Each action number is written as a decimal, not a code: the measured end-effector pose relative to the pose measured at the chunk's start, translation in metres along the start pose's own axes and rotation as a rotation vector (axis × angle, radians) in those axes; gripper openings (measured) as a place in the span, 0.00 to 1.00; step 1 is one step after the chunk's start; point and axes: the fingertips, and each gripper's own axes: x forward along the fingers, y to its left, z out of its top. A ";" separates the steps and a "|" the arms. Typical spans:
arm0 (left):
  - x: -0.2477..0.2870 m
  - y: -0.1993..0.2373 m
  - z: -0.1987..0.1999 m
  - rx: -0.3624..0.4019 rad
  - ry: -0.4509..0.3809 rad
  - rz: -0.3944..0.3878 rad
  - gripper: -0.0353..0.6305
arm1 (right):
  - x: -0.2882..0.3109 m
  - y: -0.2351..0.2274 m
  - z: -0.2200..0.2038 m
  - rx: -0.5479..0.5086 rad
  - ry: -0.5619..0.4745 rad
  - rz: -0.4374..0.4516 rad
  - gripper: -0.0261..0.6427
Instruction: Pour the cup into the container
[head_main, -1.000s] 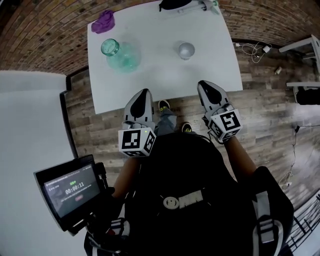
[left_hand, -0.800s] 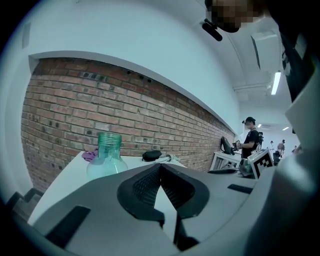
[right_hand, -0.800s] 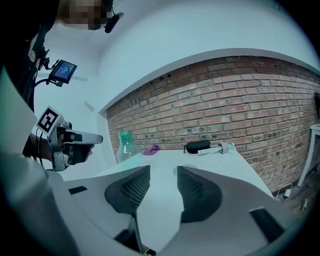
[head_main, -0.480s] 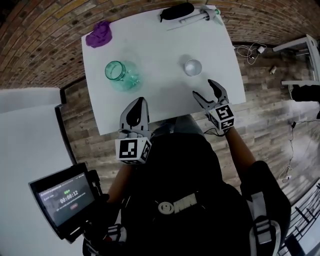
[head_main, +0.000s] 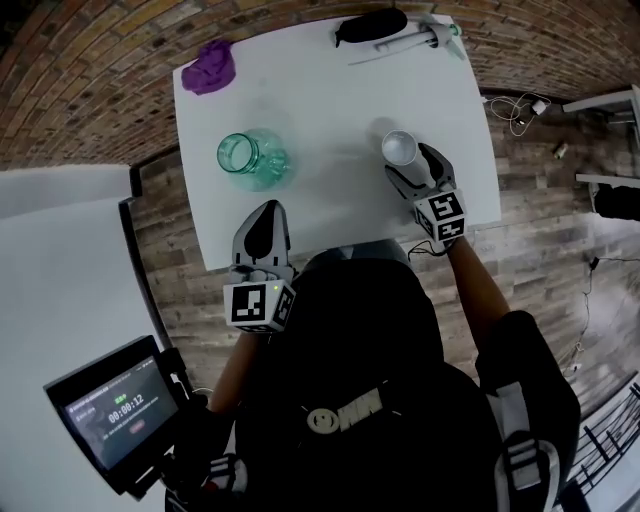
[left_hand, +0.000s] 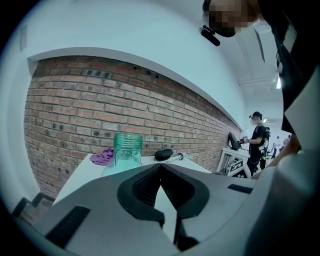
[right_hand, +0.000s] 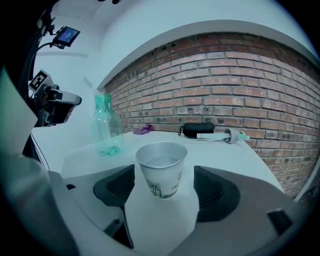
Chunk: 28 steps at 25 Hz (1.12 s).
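Much of the green glass jar (left_hand: 127, 148) hides behind the left tool (head_main: 265, 215) in the left gripper view, and what lies at its bottom is hard to make out. That tool's jaws are pressed together, empty, at the desk's (head_main: 330, 120) near edge. Bare desk separates the jar from the paper cup (head_main: 399, 148), which stands near the right edge holding what looks like clear liquid. The right tool (head_main: 410, 168) has just been opening; its spread jaws flank the cup, pads not touching it.
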 end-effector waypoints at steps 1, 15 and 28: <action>0.000 0.001 0.000 -0.003 -0.002 0.002 0.06 | 0.002 -0.002 -0.001 0.001 0.000 -0.008 0.57; -0.007 0.022 0.007 0.020 -0.006 0.038 0.06 | 0.024 -0.003 -0.004 -0.006 -0.007 -0.076 0.56; -0.002 0.028 0.013 0.023 -0.003 0.028 0.06 | 0.033 -0.005 -0.002 -0.031 -0.006 -0.115 0.51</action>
